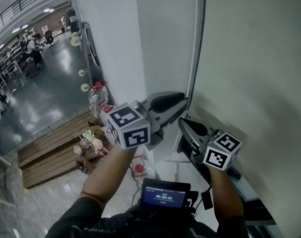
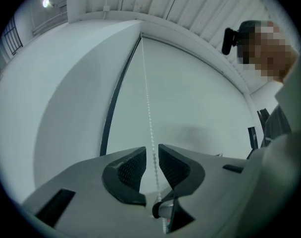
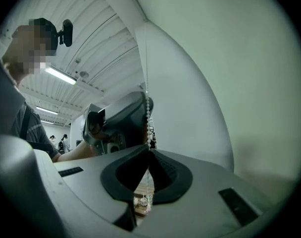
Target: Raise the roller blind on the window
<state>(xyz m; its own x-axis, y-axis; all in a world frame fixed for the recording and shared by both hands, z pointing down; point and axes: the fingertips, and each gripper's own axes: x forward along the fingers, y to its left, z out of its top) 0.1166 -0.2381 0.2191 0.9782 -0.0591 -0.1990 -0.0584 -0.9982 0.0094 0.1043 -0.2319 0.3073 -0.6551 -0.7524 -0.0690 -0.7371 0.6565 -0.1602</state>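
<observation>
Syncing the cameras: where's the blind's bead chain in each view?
Head view: bead chain drops from top centre to the left gripper.
Left gripper view: runs down the middle, between open jaws.
Right gripper view: centre, pinched in the right gripper, jaws shut.
Shared landmark: pale roller blind beside the chain.

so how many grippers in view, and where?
2. The left gripper is higher up, jaws open with the bead chain running between them, not pinched; the right gripper is just below, shut on the same chain.
</observation>
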